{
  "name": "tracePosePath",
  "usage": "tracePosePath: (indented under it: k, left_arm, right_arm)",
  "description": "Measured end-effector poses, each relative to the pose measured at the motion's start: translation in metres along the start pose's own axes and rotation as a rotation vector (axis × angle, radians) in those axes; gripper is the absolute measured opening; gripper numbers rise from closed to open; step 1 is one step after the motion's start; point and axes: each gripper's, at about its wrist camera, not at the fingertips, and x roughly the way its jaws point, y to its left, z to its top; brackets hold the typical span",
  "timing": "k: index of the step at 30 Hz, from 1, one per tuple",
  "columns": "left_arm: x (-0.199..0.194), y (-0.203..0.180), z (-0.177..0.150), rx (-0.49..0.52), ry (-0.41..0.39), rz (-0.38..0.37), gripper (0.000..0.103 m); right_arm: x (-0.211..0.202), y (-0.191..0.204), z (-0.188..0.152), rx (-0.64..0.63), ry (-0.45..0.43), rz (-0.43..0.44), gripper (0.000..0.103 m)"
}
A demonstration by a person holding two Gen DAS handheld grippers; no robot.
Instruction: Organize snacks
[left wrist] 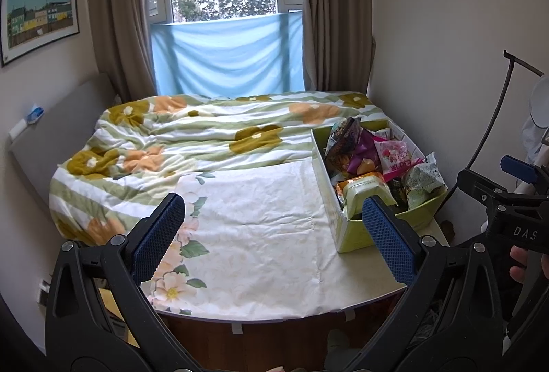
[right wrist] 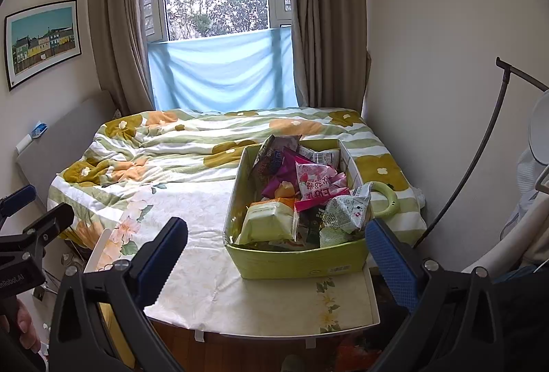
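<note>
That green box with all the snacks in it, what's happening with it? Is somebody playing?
A person holds a gripper tool in each hand, getting ready to sort snacks. The green box sits on the flowered cloth at the foot of the bed, heaped with snack packets. The left gripper and right gripper are both open, holding nothing. Nothing has been taken out onto the cloth yet.

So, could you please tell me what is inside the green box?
The green box holds heaped snack packets: a pale green pack, a pink one, a purple one. Lower packets and the box floor are covered.
</note>
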Motion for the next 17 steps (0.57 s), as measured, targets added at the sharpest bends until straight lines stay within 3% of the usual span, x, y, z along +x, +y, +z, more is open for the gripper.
tracePosePath:
  k: [6, 17]
  left_arm:
    - [-0.0084, 0.0001, 0.0001, 0.004, -0.038, 0.013, 0.102]
    - [-0.0017, -0.0008, -0.0032, -0.001, -0.017, 0.023, 0.102]
  right_arm:
    - [0.0003, 0.0001, 0.0001, 0.002, 0.001, 0.001, 0.103]
    - [0.0053, 0.0076, -0.0066, 0.006, 0.010, 0.000, 0.103]
